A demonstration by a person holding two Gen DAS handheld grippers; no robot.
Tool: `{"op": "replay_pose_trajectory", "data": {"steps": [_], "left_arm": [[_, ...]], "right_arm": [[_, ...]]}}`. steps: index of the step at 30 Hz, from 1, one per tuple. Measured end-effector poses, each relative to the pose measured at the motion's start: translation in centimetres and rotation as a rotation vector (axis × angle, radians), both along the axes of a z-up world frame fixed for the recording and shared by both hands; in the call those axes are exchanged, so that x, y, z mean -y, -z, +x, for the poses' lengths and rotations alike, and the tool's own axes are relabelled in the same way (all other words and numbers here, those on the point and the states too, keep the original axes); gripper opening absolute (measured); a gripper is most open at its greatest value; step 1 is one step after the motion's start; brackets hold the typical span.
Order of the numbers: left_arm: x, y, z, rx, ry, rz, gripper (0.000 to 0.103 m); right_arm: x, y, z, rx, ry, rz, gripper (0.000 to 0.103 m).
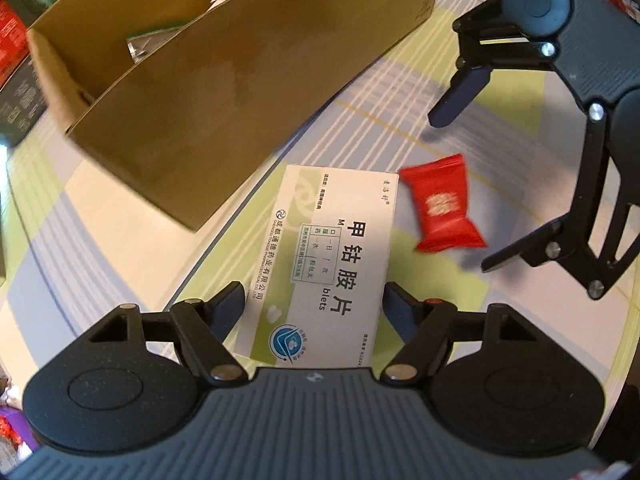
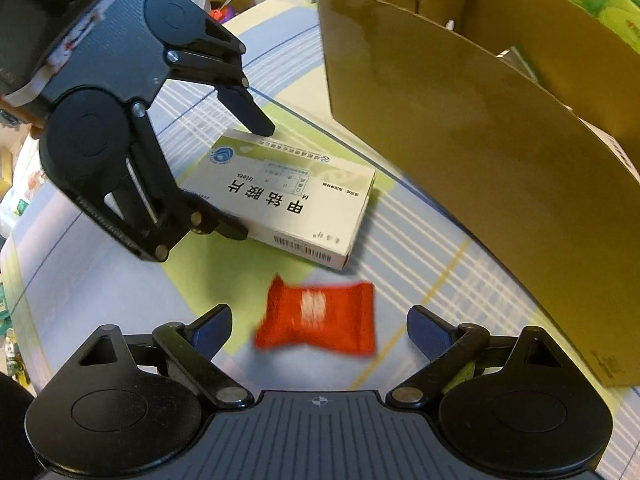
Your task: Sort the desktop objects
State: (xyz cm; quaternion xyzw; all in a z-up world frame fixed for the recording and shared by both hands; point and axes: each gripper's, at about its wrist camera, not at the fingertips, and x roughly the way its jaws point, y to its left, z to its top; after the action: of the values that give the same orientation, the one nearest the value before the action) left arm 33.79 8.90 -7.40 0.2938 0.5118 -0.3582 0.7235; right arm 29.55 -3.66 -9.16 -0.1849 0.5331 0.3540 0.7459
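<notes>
Left gripper [image 1: 314, 304] sits low over the table with its jaws spread, one blue-padded finger [image 1: 230, 308] on each long side of the white medicine box [image 1: 328, 264]. In the right wrist view, the lower finger looks right against the box's side and the upper tip is at its far edge, but whether they actually press it cannot be told. The box lies flat on the checked tablecloth [image 1: 100, 240], its length running straight out ahead of the left gripper, printed face up, barcode on the side wall toward the right gripper.

Just off the far right corner of the box, from the left gripper's seat, lies the red candy packet [image 1: 442, 208], blurred, close to the box but apart from it.

Over to the right gripper [image 2: 320, 330]: jaws released and wide, nothing between the pads but that same red packet, sitting just ahead of the fingertips and roughly centred in the gap, touching neither finger. Beyond the packet is the medicine box, and past that the left gripper, coming in from the upper left of this view.

Farther out, to the front left of the left gripper and front right of the right one, stands the open brown cardboard box [image 1: 248, 92], its long wall facing both grippers. Some packages show inside, too partial to name. Behind it, green and red cartons.
</notes>
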Motion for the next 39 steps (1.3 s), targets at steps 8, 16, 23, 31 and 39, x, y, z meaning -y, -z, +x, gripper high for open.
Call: {"op": "replay_pose_trajectory", "data": {"steps": [8, 16, 23, 31, 39], "left_arm": [[-0.2, 0.8, -0.2, -0.003, -0.017, -0.009, 0.072], [0.6, 1.1, 0.3, 0.001, -0.041, -0.040, 0.075], [1.5, 1.5, -0.4, -0.001, -0.047, -0.025, 0.070], [2.8, 1.3, -1.8, -0.006, -0.161, -0.021, 0.068], [5.2, 1.6, -4.8, -0.018, -0.323, -0.025, 0.068]], "right_arm": [[-0.8, 2.3, 1.7, -0.054, 0.016, -0.084, 0.074], [0.6, 2.3, 2.2, -0.015, 0.067, -0.055, 0.047], [1.6, 2.1, 1.7, -0.012, 0.100, -0.026, 0.039], [3.5, 1.9, 0.3, -0.032, 0.166, -0.014, 0.039], [5.5, 2.1, -2.6, -0.041, 0.227, -0.031, 0.039]]}}
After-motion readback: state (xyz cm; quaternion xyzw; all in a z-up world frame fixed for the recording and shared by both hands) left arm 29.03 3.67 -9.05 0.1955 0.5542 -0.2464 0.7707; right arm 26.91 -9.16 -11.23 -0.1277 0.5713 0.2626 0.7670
